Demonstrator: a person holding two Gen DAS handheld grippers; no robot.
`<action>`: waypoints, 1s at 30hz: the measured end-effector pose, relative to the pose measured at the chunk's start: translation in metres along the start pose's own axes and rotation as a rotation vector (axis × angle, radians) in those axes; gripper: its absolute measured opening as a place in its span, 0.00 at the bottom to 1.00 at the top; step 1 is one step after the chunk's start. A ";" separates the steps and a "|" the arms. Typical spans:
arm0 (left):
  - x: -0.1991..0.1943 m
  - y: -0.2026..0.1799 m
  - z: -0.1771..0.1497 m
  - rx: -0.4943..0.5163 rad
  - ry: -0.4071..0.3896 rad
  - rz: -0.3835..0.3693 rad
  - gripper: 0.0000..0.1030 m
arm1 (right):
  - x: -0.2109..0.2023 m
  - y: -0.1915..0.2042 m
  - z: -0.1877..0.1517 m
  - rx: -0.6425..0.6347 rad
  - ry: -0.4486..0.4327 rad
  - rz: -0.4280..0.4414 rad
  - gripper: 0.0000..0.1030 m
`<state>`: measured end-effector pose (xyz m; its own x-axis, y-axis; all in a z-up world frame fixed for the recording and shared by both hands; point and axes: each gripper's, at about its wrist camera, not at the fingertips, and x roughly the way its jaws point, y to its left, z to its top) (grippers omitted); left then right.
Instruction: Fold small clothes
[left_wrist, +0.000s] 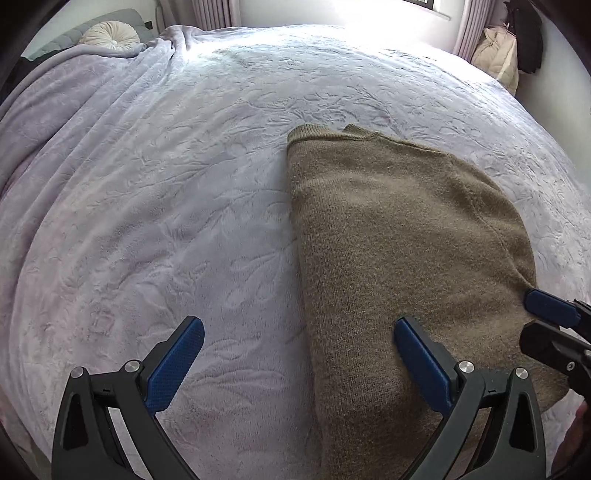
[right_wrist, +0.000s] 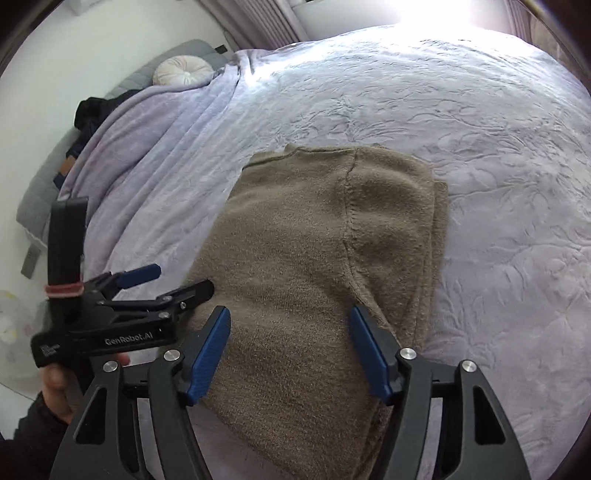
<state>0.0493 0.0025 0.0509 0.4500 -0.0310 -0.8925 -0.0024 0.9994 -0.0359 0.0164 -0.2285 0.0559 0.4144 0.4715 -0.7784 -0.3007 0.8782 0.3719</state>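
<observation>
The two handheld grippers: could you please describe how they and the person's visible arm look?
Both the left gripper and the right gripper have black, angular frames with silver pivot bolts and blue textured finger pads. Seen from the right wrist, the left one carries white "GenRobot.AI" lettering and a reddish band around its upright black mount. The person's hand emerges from a dark sleeve.

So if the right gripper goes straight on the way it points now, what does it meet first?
Most likely the brown sweater: it lies on the bed directly between and ahead of the right gripper and its open fingers. Nothing else shows in that line, though the remaining gap is hard to judge.
</observation>
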 end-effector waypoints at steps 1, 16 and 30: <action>0.000 0.000 -0.001 0.002 -0.001 0.001 1.00 | -0.002 0.001 -0.001 -0.009 -0.003 -0.010 0.68; -0.055 -0.007 -0.030 0.003 -0.082 -0.033 1.00 | -0.068 0.037 -0.042 -0.140 -0.121 -0.495 0.77; -0.075 -0.023 -0.072 -0.010 -0.166 -0.039 1.00 | -0.038 0.072 -0.081 -0.160 -0.028 -0.571 0.77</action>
<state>-0.0484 -0.0190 0.0859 0.5916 -0.0659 -0.8036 0.0096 0.9972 -0.0747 -0.0903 -0.1894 0.0717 0.5706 -0.0681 -0.8184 -0.1481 0.9717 -0.1841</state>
